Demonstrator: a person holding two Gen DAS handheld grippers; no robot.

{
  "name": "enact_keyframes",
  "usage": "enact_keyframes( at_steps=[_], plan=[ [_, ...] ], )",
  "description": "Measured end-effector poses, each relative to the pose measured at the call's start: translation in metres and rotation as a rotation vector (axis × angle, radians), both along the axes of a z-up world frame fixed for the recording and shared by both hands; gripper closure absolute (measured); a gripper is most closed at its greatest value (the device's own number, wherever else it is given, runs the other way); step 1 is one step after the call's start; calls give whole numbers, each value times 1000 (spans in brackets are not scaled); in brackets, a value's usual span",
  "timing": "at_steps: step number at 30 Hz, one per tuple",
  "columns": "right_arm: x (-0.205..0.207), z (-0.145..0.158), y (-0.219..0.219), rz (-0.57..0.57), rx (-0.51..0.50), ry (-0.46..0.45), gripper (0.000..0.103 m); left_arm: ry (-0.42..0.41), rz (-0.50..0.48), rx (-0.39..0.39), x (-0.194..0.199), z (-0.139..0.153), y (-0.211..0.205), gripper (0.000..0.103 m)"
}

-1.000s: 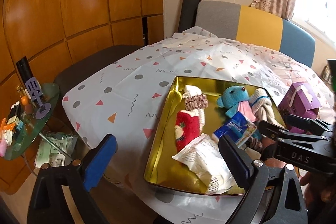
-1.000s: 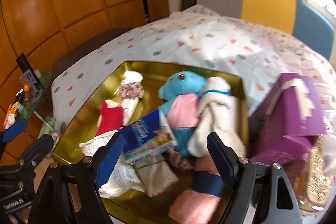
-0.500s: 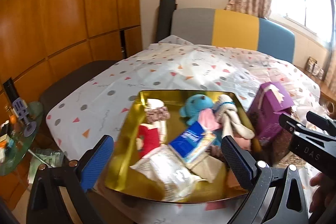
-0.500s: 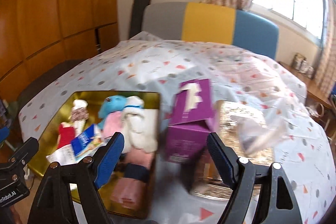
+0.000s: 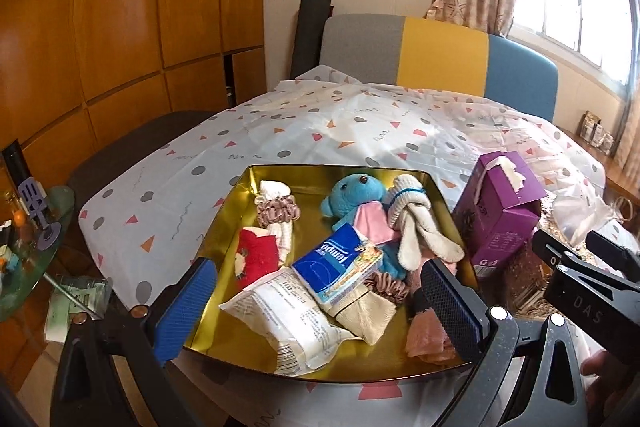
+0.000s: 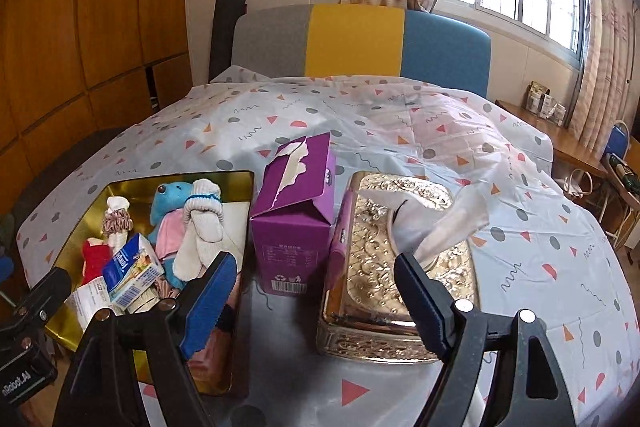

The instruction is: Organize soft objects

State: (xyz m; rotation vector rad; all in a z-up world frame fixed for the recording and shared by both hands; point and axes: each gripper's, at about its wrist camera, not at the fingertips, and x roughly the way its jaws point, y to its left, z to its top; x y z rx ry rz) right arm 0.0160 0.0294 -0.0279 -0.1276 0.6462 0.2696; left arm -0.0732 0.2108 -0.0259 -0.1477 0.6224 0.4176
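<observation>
A gold tray (image 5: 332, 169) on the patterned tablecloth holds a blue teddy (image 5: 352, 193), a white sock bundle (image 5: 412, 223), a red sock (image 5: 256, 255), a blue tissue pack (image 5: 336, 267) and a white packet (image 5: 288, 323). My left gripper (image 5: 316, 295) hovers open over the tray's near half, with nothing between its fingers. The right gripper (image 6: 316, 279) is open too and empty. It hangs above the gap between a purple tissue box (image 6: 296, 203) and an ornate gold box (image 6: 400, 267) that has clear plastic sticking out. The tray (image 6: 176, 174) lies to its left.
A grey, yellow and blue sofa back (image 6: 360, 43) stands behind the table. Wooden wall panels (image 5: 120, 27) run along the left, with a small glass side table (image 5: 24, 251) below them. A wooden side table (image 6: 560, 139) and a window sit at the right.
Both grippers have swung to the right. The right one left the tray and now faces the purple and gold boxes. The tray sits centred under the left one. Neither gripper's opening has changed.
</observation>
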Motion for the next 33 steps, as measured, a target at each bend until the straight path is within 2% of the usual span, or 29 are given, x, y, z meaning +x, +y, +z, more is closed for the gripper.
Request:
enact_keyframes(
  at_steps=[11, 33],
  plan=[
    [-3, -2, 5, 20, -1, 5, 21, 5, 45, 10, -4, -2, 6, 0],
    [-4, -3, 8, 28, -1, 11, 21, 9, 56, 10, -7, -2, 8, 0]
  ],
)
